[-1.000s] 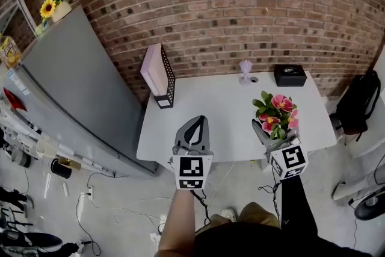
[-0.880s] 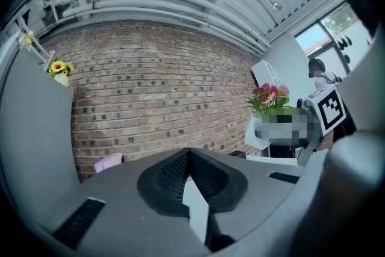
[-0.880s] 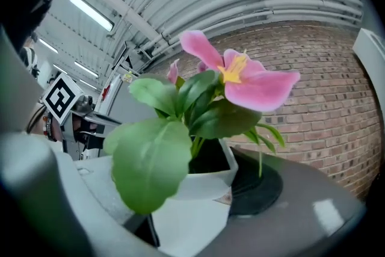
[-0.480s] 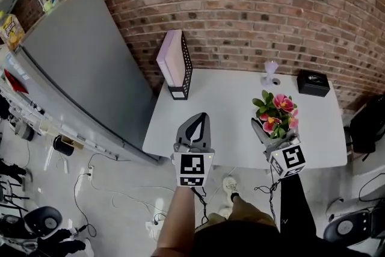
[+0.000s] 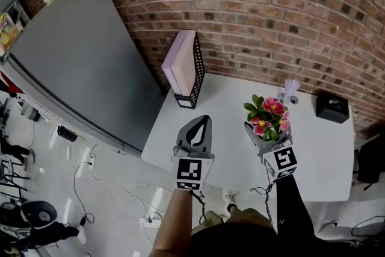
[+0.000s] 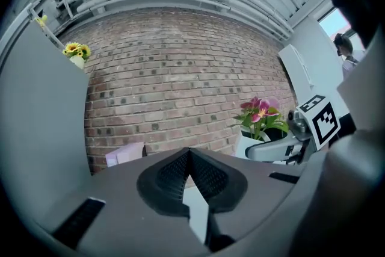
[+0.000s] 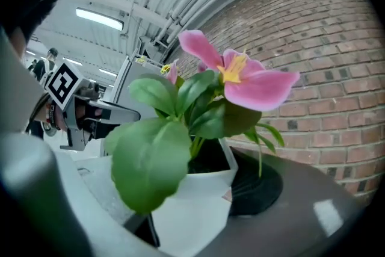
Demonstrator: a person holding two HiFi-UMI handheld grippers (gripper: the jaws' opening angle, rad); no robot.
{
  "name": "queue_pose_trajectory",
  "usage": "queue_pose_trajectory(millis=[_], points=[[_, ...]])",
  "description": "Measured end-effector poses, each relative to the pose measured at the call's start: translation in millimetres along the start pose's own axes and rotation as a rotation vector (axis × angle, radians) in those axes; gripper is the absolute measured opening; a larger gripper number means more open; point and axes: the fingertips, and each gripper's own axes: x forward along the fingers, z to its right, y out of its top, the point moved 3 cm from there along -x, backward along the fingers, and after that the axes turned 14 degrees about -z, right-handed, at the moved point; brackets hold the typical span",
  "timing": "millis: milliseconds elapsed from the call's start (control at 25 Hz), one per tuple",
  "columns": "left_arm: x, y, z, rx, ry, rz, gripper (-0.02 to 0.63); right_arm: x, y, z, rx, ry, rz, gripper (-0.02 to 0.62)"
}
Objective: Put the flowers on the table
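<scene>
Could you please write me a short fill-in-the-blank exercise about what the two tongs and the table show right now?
The right tongs hold a white pot of ____ blooms. The left tongs are ____ and empty. The black box rests on the ____ table. Behind the table stands a ____ wall.
Missing words: pink; shut; white; brick.

A red brick wall [image 5: 252, 3] runs behind the white table [image 5: 222, 102]. Left of it stands a tall grey cabinet [image 5: 78, 63], with cables [image 5: 114, 189] trailing over the pale floor [image 5: 120, 216]. A strip light [image 7: 99, 19] glows overhead.
</scene>
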Motion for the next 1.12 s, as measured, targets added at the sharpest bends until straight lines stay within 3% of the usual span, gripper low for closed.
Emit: queue_pose_trajectory(millis=[440, 1120], points=[[62.7, -14.8, -11.7, -0.053, 0.041, -0.006, 0.006, 98.1, -80.9, 31.7, 0.106, 0.085, -0.103, 0.342], [91.6, -80.7, -48.2, -0.090, 0.088, -0.138, 0.006, 201.0, -209.8, 9.3, 0.144, 0.161, -0.316, 0.344]])
